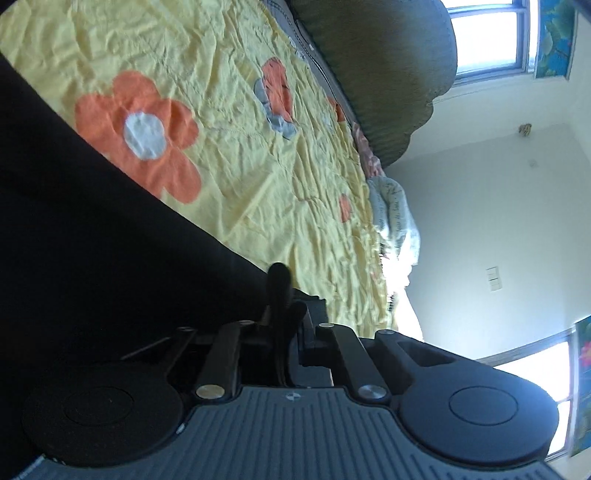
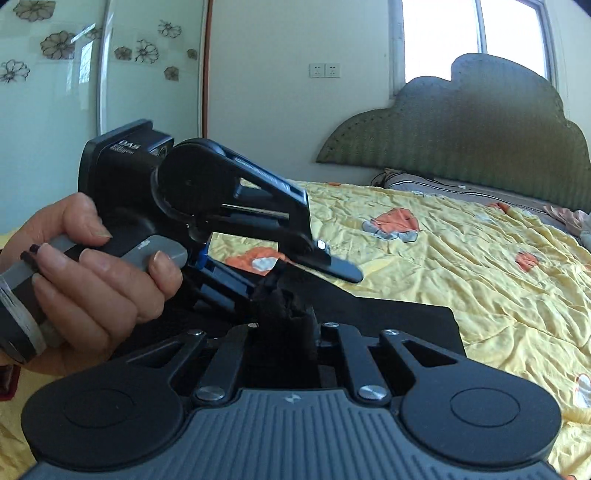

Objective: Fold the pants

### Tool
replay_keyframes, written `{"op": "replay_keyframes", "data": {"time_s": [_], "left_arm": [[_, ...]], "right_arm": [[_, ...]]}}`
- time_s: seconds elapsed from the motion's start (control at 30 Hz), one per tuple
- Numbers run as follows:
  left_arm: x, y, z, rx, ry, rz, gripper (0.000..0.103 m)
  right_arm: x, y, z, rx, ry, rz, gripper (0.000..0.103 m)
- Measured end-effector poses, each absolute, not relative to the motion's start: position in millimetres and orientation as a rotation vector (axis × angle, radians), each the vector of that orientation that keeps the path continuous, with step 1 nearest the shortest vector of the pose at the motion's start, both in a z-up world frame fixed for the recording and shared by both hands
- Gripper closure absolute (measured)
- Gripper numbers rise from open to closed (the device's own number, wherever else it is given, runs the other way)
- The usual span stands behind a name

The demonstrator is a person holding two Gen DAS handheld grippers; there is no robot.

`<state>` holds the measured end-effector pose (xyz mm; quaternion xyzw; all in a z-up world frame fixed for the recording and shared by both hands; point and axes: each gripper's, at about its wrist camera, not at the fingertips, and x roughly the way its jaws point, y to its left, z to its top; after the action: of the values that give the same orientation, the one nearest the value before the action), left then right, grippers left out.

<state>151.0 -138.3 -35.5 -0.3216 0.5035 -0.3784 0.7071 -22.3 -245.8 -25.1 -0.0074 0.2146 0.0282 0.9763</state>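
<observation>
Broadly, largest to smallest:

Bed cover: a wrinkled yellow quilt (image 2: pixel 480 258) with orange-and-white flower patches spreads across the whole bed; in the left wrist view the same quilt (image 1: pixel 236 155) runs tilted, since that camera is rolled on its side.

Headboard: a padded green headboard (image 2: pixel 461 140) with a scalloped top stands at the far end of the bed, under a bright window (image 2: pixel 469 33).

Wall: a pale green panel with flower decals (image 2: pixel 55 44) fills the left of the right wrist view, and a pair of white sockets (image 2: pixel 324 70) sits on the wall beside it.

Pants: the black pants (image 2: pixel 399 314) lie on the quilt in front of both tools, one straight edge ending near the middle of the bed; in the left wrist view the dark cloth (image 1: pixel 92 240) covers the lower left.

Left gripper: the left gripper (image 2: pixel 295 273) comes in from the left, held by the person's left hand (image 2: pixel 85 280) around its grey handle; its upper finger (image 2: pixel 343 271) lies just over the cloth, and in its own view a bunched tuft of black fabric stands pinched between the closed jaws.

Right gripper: the right gripper (image 2: pixel 284 314) is closed on a raised fold of the same pants, close beside the left one.
</observation>
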Motion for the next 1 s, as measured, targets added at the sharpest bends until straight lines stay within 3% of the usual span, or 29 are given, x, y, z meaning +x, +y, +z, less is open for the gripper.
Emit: {"op": "replay_keyframes", "data": {"time_s": [0.23, 0.6, 0.67, 0.7, 0.8, 0.87, 1.0], "left_arm": [[140.8, -103.0, 1.6, -0.425, 0.916, -0.709, 0.098], [144.9, -57.3, -10.5, -0.225, 0.895, -0.547, 0.097], [146.1, -57.3, -13.5, -0.220, 0.898, -0.547, 0.093], [146.2, -56.3, -12.6, -0.216, 0.893, -0.537, 0.079], [146.3, -48.2, -5.6, -0.184, 0.847, -0.495, 0.069], [147.6, -40.5, -1.6, -0.150, 0.820, -0.442, 0.071], [150.9, -19.9, 3.7, -0.139, 0.793, -0.323, 0.072]], "right_arm": [[-0.9, -203.4, -21.1, -0.078, 0.437, 0.158, 0.094], [37.5, -147.3, -33.1, -0.106, 0.463, 0.327, 0.094], [41.9, -142.6, -38.4, -0.105, 0.502, 0.337, 0.090], [43.0, -141.6, -39.2, -0.102, 0.523, 0.334, 0.081], [37.0, -146.8, -31.0, -0.079, 0.564, 0.331, 0.062], [24.9, -160.6, -19.4, -0.015, 0.560, 0.406, 0.055], [-2.9, -203.3, 4.2, 0.147, 0.455, 0.474, 0.053]]}}
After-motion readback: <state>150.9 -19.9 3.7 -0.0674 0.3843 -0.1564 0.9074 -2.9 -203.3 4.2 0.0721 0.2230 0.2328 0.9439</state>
